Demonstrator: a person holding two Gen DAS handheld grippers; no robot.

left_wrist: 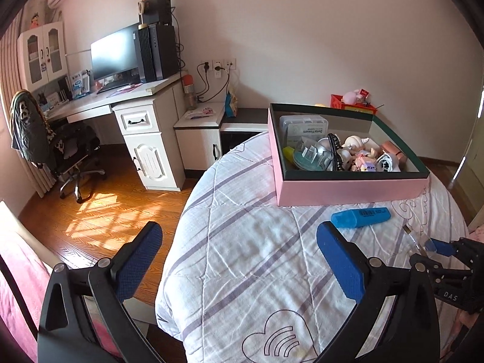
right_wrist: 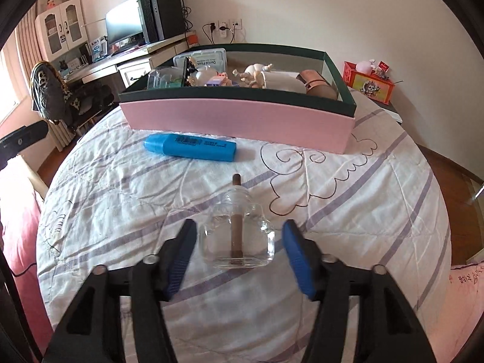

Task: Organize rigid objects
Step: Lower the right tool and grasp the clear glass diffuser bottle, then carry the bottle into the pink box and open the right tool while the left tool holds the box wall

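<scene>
1. Right now my worry is the clear glass bottle [right_wrist: 239,230], lying on its side on the quilt [right_wrist: 378,211] with its brown wick running up through the neck toward the box. It sits between the pads of my right gripper [right_wrist: 239,242], whose jaws stand partly open with a gap on each side, so nothing is gripped yet.
2. Smooth, rounded glass could squirt forward out of the pads if I close off-centre, since the bottle looks free to roll on the soft cover.
3. Pressing down while closing could pinch a fold of quilt along with the glass and drag the bedding when I lift.
4. Any leftover liquid could seep at the wick if I tip the neck downward; I cannot tell whether any remains.
5. Next out, the blue highlighter [right_wrist: 190,148] lies between the bottle and the pink box [right_wrist: 242,121]; a low carry could knock it.
6. Inside, the box is already crowded with figurines and a plastic case, so a careless drop could crack glass against them.
7. My left gripper [left_wrist: 239,260] hovers wide open and empty near the bed's edge; my 2 grippers sit near each other, so they could clash.
</scene>
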